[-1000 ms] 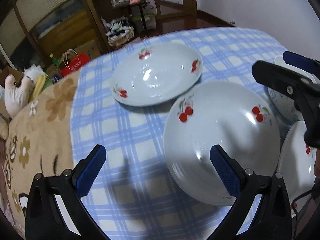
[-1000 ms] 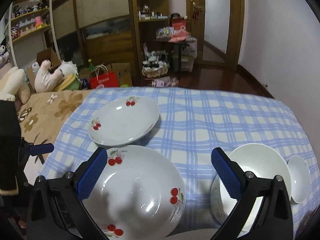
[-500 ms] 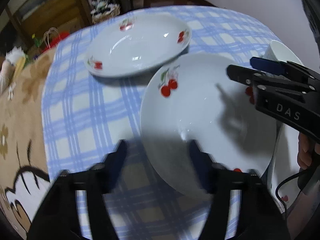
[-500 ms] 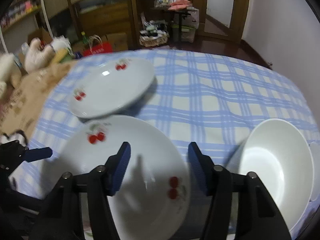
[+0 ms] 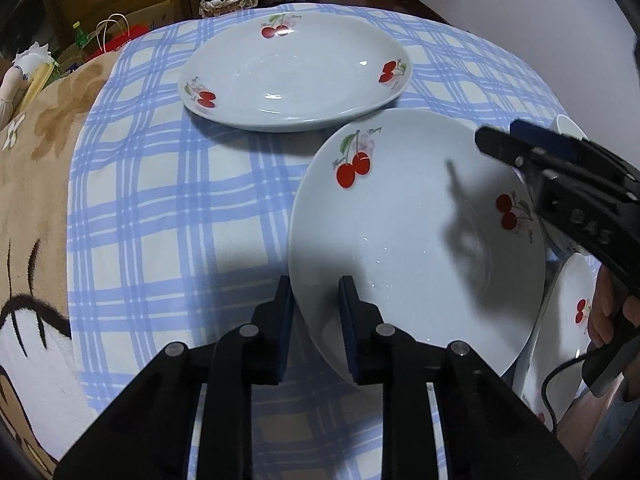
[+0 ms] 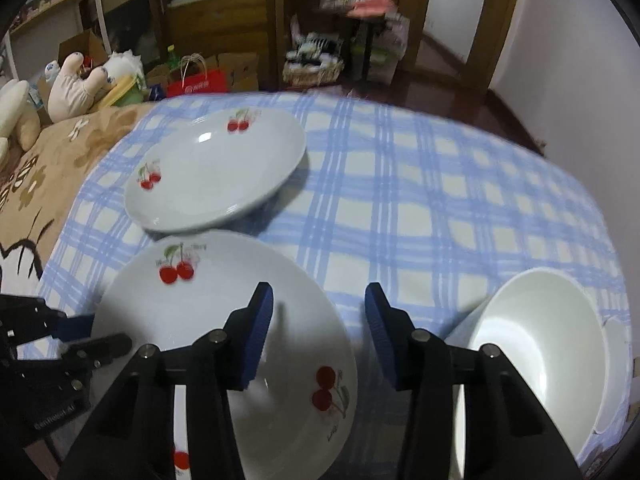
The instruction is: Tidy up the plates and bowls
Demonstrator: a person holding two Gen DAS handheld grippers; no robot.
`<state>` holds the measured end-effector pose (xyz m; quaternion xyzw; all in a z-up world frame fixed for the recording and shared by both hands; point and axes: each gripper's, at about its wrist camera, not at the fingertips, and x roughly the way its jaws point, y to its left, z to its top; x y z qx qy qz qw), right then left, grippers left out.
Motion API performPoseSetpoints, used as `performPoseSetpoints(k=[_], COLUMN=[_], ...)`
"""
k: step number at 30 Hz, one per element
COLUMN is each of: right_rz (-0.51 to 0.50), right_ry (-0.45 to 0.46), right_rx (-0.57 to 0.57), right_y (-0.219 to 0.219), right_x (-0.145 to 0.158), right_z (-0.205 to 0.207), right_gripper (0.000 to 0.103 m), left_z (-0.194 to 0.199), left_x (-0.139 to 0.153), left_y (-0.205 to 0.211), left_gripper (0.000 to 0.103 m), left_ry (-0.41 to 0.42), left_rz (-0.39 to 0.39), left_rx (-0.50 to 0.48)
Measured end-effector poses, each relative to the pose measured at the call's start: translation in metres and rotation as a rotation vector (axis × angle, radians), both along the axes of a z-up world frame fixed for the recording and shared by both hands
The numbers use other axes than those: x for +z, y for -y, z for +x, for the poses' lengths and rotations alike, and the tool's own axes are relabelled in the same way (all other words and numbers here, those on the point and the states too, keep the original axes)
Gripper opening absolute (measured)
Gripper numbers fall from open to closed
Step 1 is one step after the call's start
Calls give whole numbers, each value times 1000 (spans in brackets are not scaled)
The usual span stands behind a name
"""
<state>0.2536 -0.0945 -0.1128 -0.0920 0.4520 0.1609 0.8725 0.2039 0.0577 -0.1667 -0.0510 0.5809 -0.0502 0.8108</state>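
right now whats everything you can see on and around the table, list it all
cherry plates: 3 seen, white with red cherries; far plate flat on the cloth, near plate tilted between the left jaws, a third at the right edge
plain bowl: 1, white, on the right, leaning against a smaller white dish
tablecloth: 1, blue and white check, over the table
blanket: 1, tan with flowers, left of the cloth
soft toys: several, cream, beyond the blanket
red bag: 1, on the floor
left gripper: black, blue pads, jaws closing on the near plate's rim
right gripper: black, blue pads, jaws closing over the near plate's right rim
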Motion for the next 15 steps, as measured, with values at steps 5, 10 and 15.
performPoseSetpoints(k=[5,10,15], right_rz=[14,27,12], right_ry=[-52,-108,-162], right_rx=[13,-13,13], right_y=[-8,-5,-3], right_x=[-5,-12,-15], right_z=[8,19,25], right_gripper=[31,31,31], left_z=[1,2,4], left_x=[-4,-6,-6], left_y=[-4,-4,-4], left_gripper=[22,22,22], left_ry=[-4,-8,-10], left_rz=[-20,-30,-37], left_rx=[14,11,15])
